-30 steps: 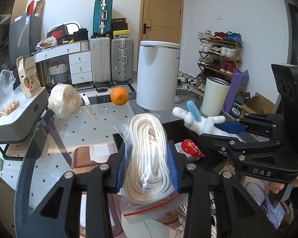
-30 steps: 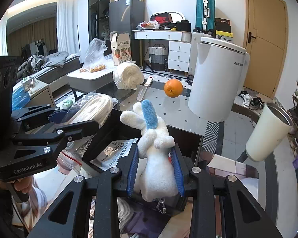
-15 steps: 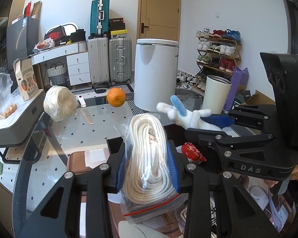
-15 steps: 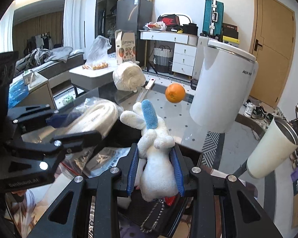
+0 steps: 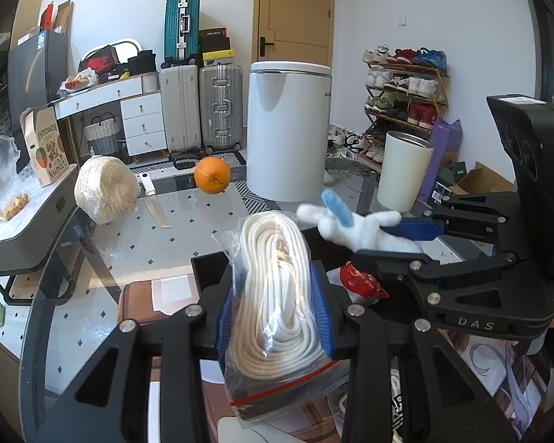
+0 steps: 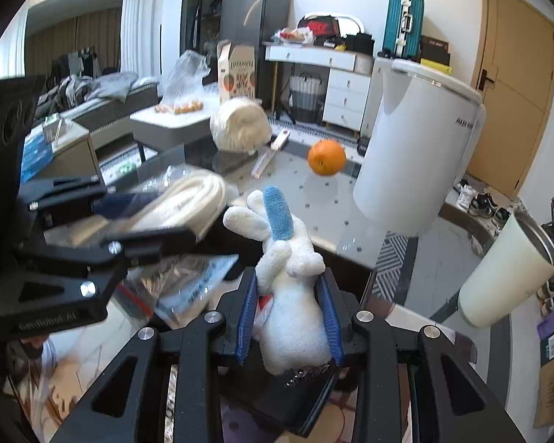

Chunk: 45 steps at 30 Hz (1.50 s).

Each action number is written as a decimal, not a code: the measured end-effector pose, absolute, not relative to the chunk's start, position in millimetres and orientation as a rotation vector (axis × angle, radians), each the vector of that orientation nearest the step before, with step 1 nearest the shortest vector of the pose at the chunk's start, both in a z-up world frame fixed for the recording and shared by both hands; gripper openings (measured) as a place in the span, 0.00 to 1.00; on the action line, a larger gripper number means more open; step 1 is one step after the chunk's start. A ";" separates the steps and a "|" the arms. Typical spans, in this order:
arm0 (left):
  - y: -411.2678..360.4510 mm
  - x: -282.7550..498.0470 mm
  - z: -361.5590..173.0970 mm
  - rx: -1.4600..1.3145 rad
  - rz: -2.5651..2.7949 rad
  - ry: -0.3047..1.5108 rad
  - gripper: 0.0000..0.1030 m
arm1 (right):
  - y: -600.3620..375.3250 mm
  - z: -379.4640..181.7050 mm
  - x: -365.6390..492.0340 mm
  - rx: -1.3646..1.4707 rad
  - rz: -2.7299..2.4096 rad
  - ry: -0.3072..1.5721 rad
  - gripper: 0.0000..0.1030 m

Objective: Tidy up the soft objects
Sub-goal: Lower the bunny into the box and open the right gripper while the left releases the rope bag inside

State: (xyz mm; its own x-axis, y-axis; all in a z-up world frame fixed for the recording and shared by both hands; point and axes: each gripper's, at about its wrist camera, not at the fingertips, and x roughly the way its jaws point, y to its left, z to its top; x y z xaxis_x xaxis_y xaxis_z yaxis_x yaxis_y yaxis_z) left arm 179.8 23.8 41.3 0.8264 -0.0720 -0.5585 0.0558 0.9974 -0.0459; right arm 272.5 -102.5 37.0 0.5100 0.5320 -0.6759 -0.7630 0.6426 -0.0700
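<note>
My left gripper (image 5: 273, 313) is shut on a clear bag of coiled white rope (image 5: 277, 295), its blue pads pressing both sides. In the right wrist view that rope bag (image 6: 188, 203) shows at the left, blurred. My right gripper (image 6: 288, 317) is shut on a white plush rabbit (image 6: 291, 288) with a blue ear, held upright; the same rabbit (image 5: 354, 229) appears right of the rope in the left wrist view. Both hang over a black box (image 5: 210, 262) holding a red packet (image 5: 362, 280). A wrapped ball of white yarn (image 5: 105, 192) lies far left on the glass table (image 5: 188, 236).
An orange (image 5: 212, 175) and a knife (image 5: 153, 203) lie on the table beyond the box. A brown leather case (image 5: 140, 302) sits left of the box. A white bin (image 5: 288, 129) and a cream tumbler (image 5: 402, 170) stand behind.
The right gripper with the rabbit has shifted slightly left and lower toward the rope bag and rolled a little. The left gripper keeps its hold and stays nearly still.
</note>
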 end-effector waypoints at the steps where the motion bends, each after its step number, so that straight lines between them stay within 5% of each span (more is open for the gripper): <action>1: 23.3 179.6 40.6 -0.028 -0.068 0.595 0.34 | -102.5 34.8 272.4 -0.397 0.801 0.679 0.31; 14: 23.8 181.0 36.7 -0.016 -0.074 0.618 0.34 | -84.5 16.1 282.3 -0.519 0.766 0.844 0.33; 26: 17.5 187.1 23.9 0.024 -0.076 0.664 0.35 | -93.6 25.6 272.6 -0.535 0.777 0.779 0.47; 36: 12.5 185.3 24.4 0.019 -0.135 0.675 0.63 | -105.3 35.9 263.2 -0.505 0.769 0.742 0.49; 38: 10.8 182.1 27.0 0.019 -0.129 0.668 0.76 | -107.7 37.9 262.3 -0.504 0.760 0.740 0.50; 42: 14.8 170.9 35.6 -0.023 -0.134 0.631 1.00 | -120.1 44.2 254.9 -0.476 0.752 0.730 0.80; 45: 19.0 160.3 43.9 -0.047 -0.118 0.599 1.00 | -134.0 50.5 246.7 -0.429 0.733 0.700 0.91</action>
